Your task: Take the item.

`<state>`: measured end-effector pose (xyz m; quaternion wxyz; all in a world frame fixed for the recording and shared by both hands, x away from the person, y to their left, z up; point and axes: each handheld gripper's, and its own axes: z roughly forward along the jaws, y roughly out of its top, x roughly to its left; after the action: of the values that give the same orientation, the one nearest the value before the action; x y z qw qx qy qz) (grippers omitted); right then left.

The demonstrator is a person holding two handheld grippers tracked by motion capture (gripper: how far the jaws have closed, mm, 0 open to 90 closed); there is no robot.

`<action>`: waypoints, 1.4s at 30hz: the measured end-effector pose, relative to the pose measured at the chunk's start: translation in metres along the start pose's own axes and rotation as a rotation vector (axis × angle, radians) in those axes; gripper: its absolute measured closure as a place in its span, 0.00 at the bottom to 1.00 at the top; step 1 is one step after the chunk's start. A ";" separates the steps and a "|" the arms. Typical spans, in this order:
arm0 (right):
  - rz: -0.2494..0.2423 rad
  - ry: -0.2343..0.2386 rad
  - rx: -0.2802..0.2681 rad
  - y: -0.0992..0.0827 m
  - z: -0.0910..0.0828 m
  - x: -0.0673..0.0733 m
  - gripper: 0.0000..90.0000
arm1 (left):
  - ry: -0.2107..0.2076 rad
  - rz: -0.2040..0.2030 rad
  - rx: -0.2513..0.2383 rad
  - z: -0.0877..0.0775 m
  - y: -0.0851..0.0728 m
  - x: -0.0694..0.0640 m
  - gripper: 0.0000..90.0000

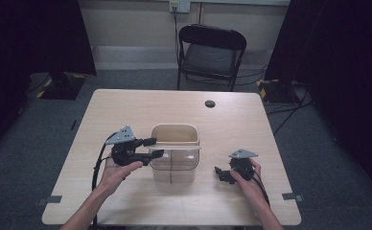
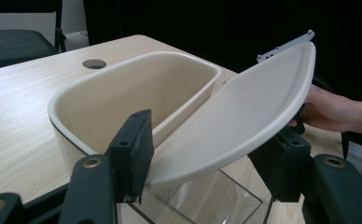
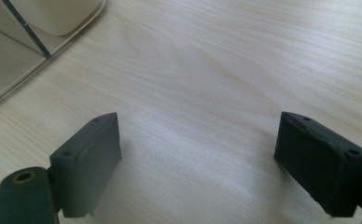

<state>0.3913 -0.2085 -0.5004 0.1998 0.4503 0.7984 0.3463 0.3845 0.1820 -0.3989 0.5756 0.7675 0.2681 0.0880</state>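
A small bin (image 1: 174, 165) with a clear body and a cream rim (image 1: 173, 128) stands mid-table. Its cream flap lid (image 2: 244, 107) is tilted up, showing the cream hollow (image 2: 137, 93) behind it. My left gripper (image 1: 155, 147) is at the bin's left side, open, with its jaws wide on either side of the lid's end (image 2: 207, 158). The lid's lower edge lies against one pad (image 2: 135, 149). My right gripper (image 1: 220, 175) is low over bare table to the right of the bin, open and holding nothing (image 3: 198, 154). A corner of the clear body (image 3: 11, 56) sits at the upper left of the right gripper view.
The wooden table (image 1: 126, 110) has a round cable hole (image 1: 210, 103) at the back. A black folding chair (image 1: 210, 52) stands behind it. Dark curtains hang on both sides. The person's right hand (image 2: 328, 109) appears beyond the lid.
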 end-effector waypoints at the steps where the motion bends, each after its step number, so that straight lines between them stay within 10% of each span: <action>1: 0.000 0.000 0.000 0.000 0.000 0.000 0.15 | -0.002 0.000 -0.001 0.000 0.000 0.000 0.46; 42: 0.000 0.000 0.000 0.000 0.000 0.000 0.15 | -0.012 -0.013 0.015 0.003 0.012 0.007 0.54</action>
<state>0.3913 -0.2085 -0.5004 0.1998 0.4503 0.7983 0.3464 0.3950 0.1809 -0.3902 0.5719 0.7706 0.2701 0.0776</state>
